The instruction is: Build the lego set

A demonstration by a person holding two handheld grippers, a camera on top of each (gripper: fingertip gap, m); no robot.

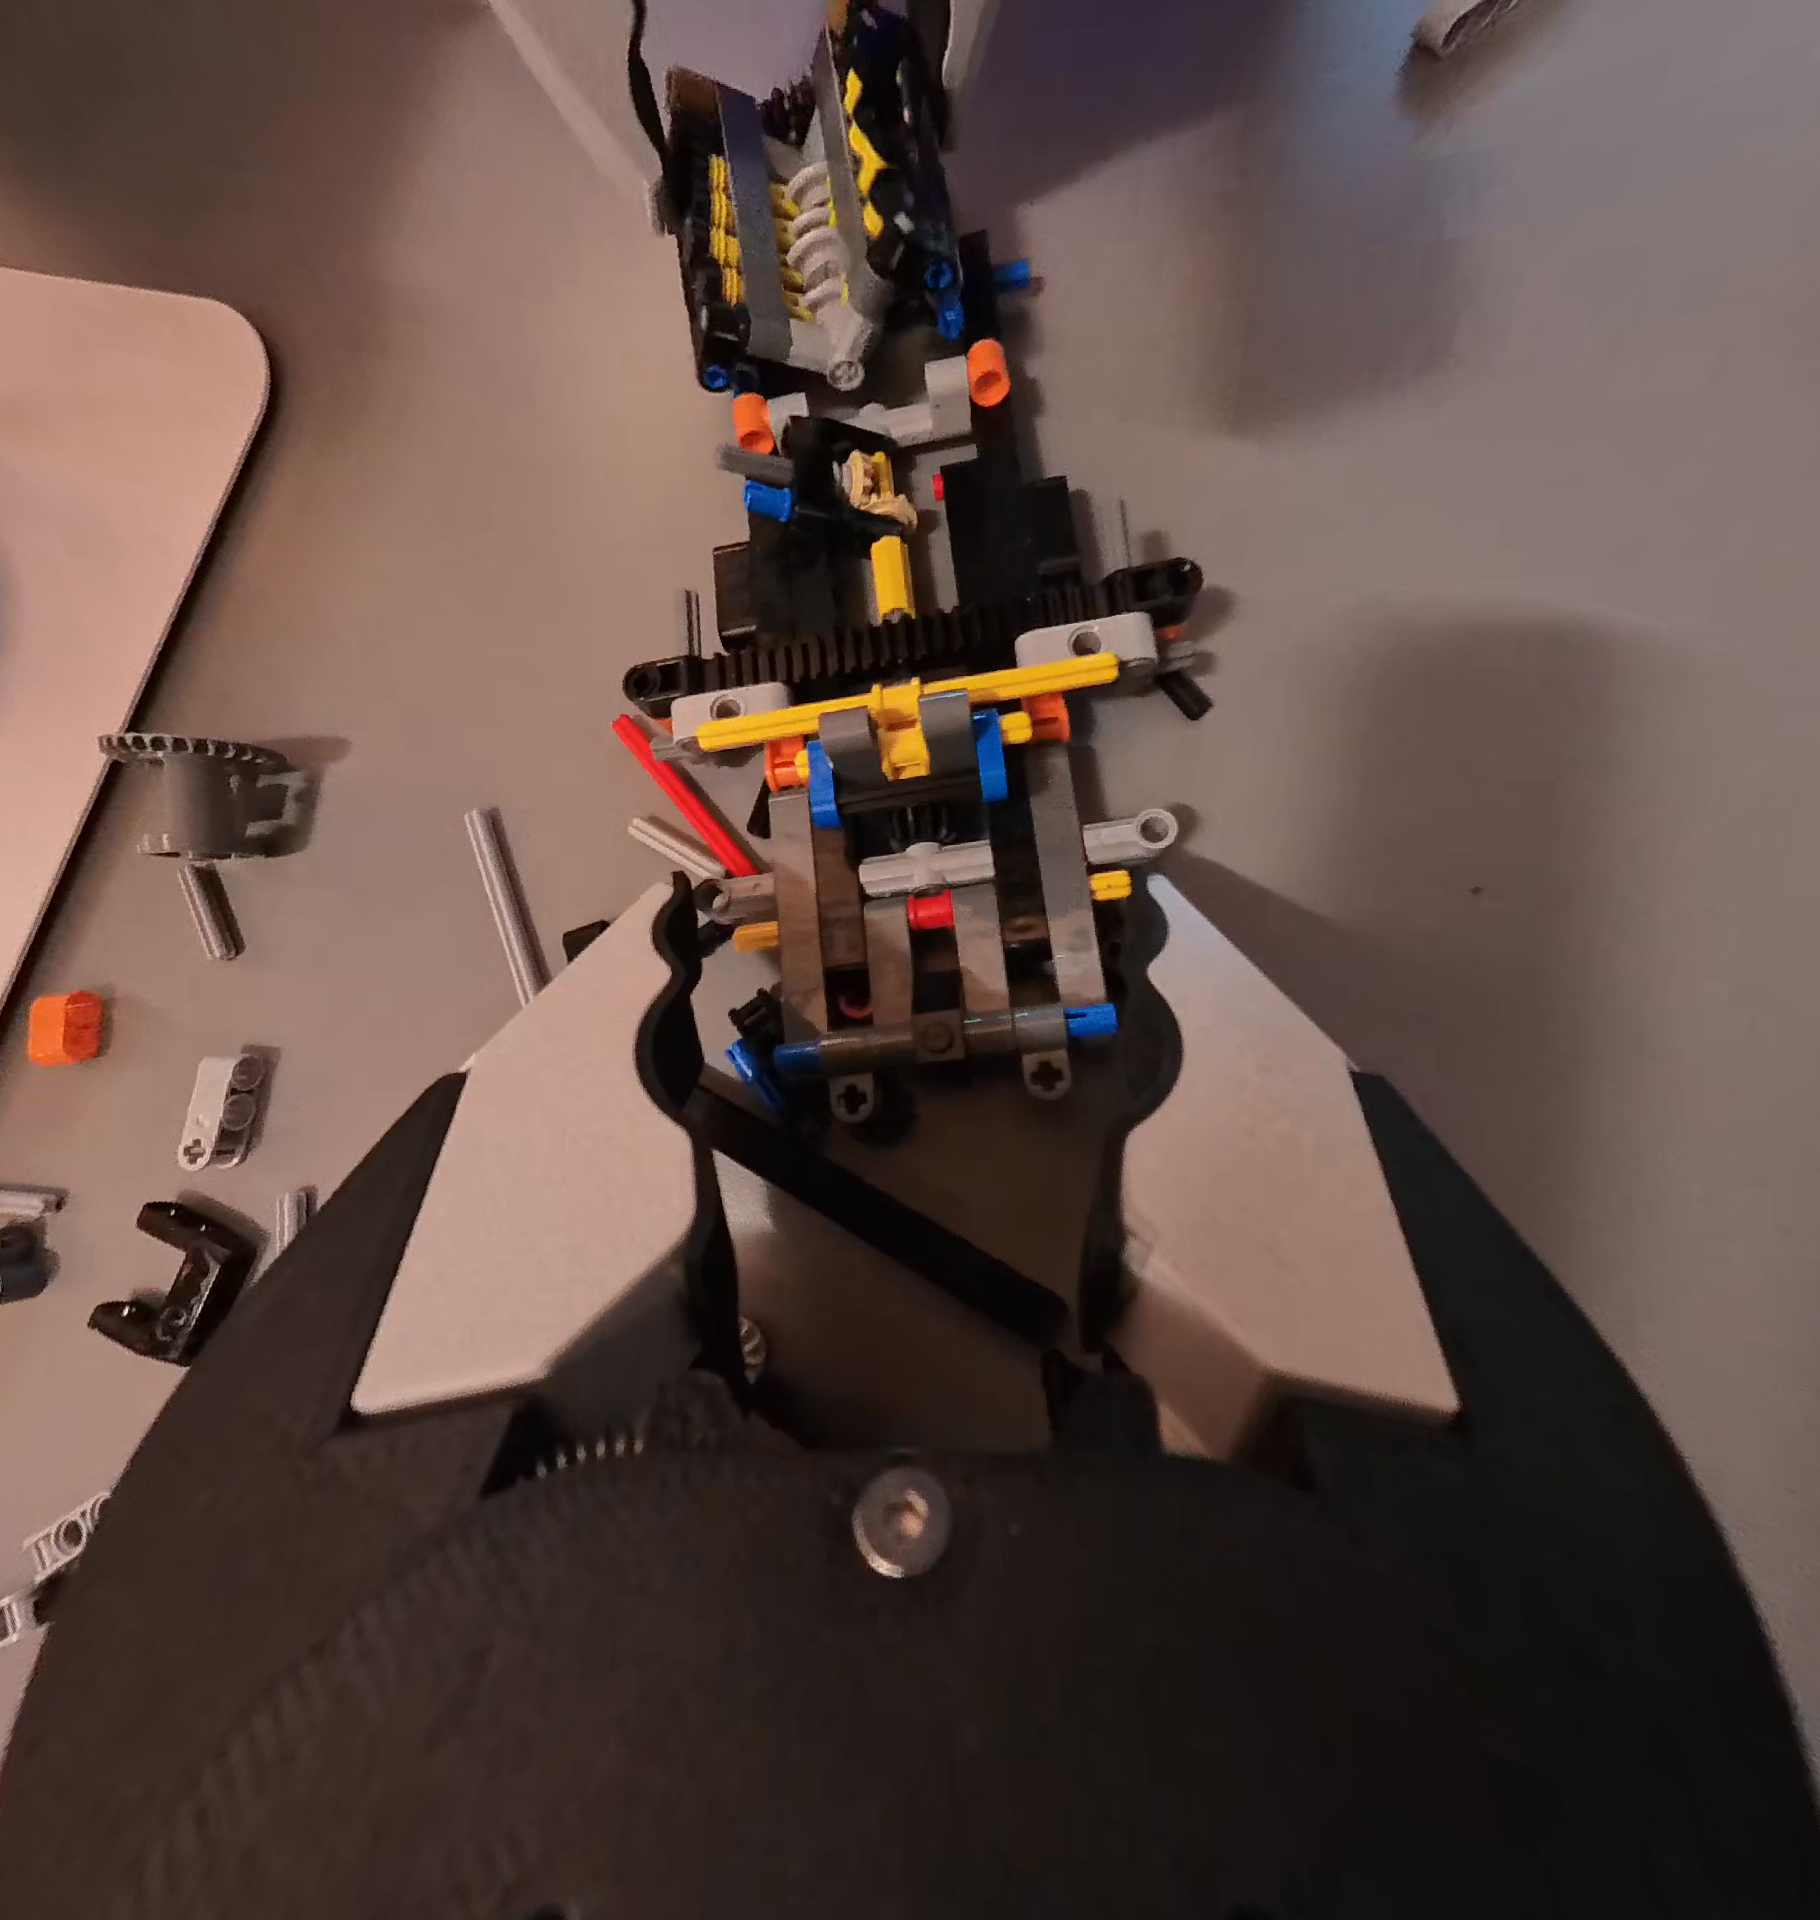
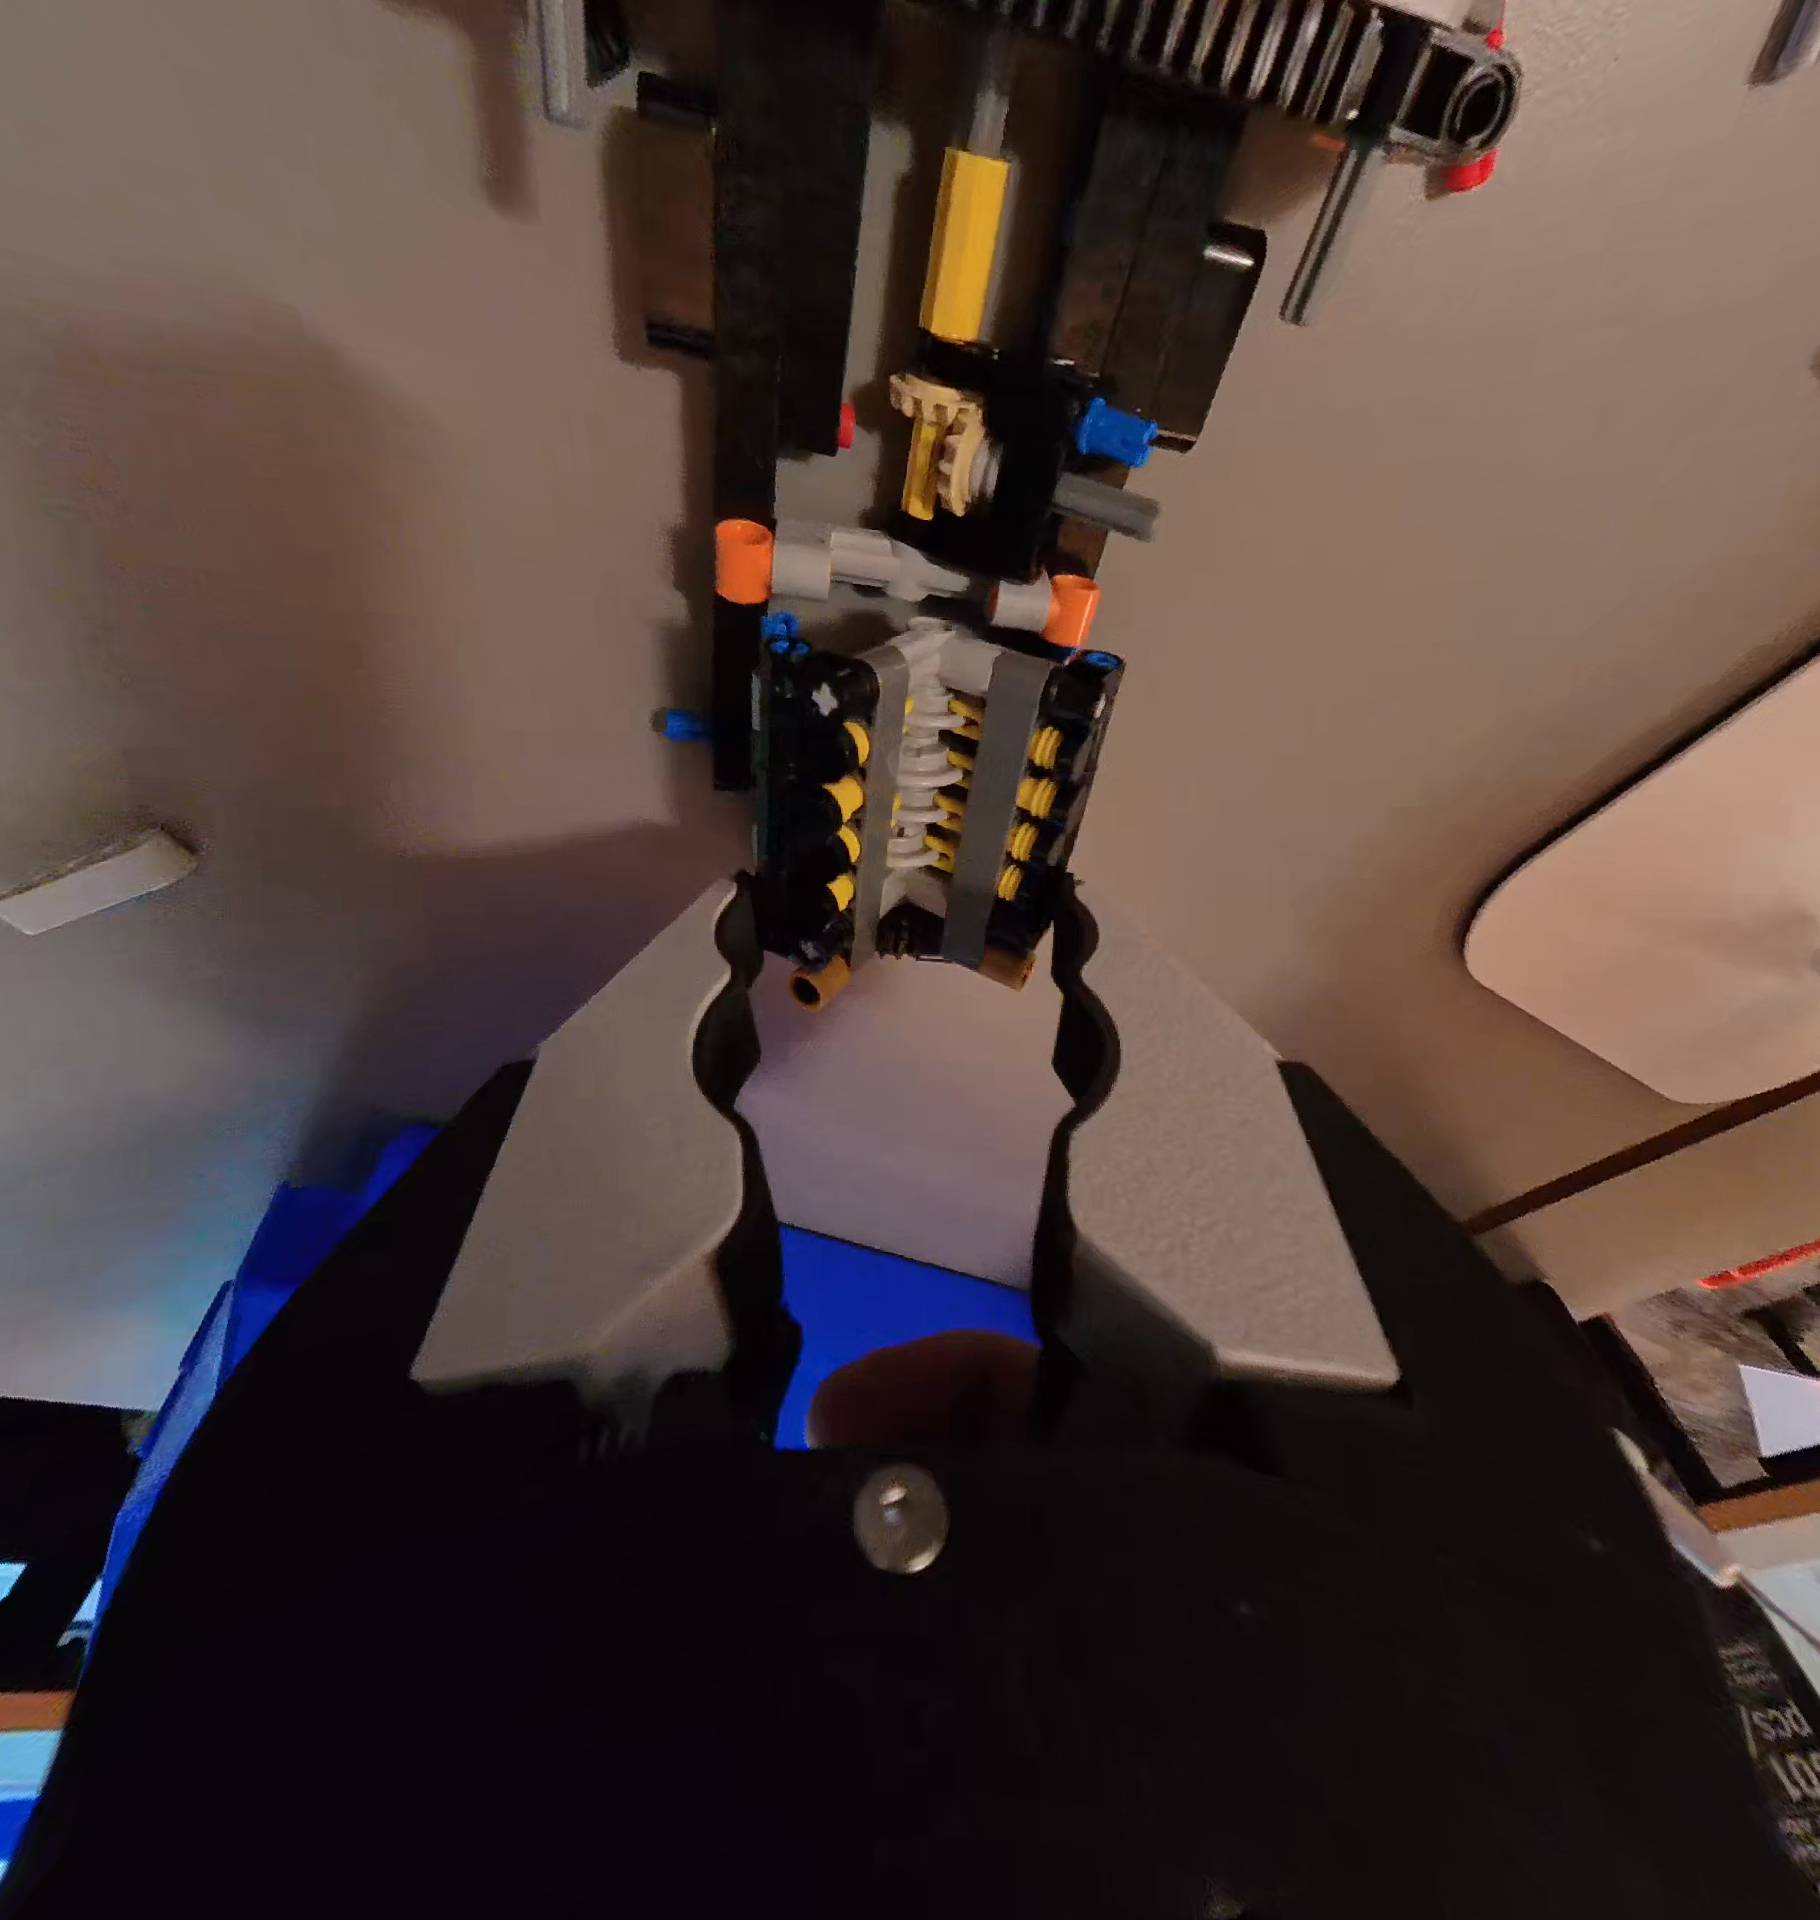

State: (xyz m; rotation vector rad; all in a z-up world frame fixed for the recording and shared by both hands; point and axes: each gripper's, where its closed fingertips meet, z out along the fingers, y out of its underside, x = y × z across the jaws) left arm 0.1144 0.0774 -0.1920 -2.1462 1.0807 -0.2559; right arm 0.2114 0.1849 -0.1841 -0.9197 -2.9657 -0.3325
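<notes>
A long Lego chassis (image 1: 947,665) lies on the grey table, with a black toothed rack (image 1: 885,639), yellow axles and orange and blue pins. My left gripper (image 1: 914,935) is shut on its near end, a dark grey frame (image 1: 937,935) that sits between the black pads. My right gripper (image 2: 906,925) is shut on the far end, the engine block (image 2: 937,800) with yellow pistons and a white crankshaft. In the left wrist view the engine block (image 1: 802,249) shows at the top, between the right gripper's pale fingers (image 1: 740,42).
Loose parts lie left of the chassis: a grey gear housing (image 1: 205,790), grey axles (image 1: 506,904), an orange piece (image 1: 66,1027), a black bracket (image 1: 179,1288). A beige board (image 1: 75,520) lies at the left. A white beam (image 2: 95,878) lies apart. A blue object (image 2: 864,1299) is under the right gripper. The grippers' ends are close to 15 cm from one another. My left gripper is the nearer one to the grey gear housing (image 1: 205,790): about 10 cm, against 15 cm.
</notes>
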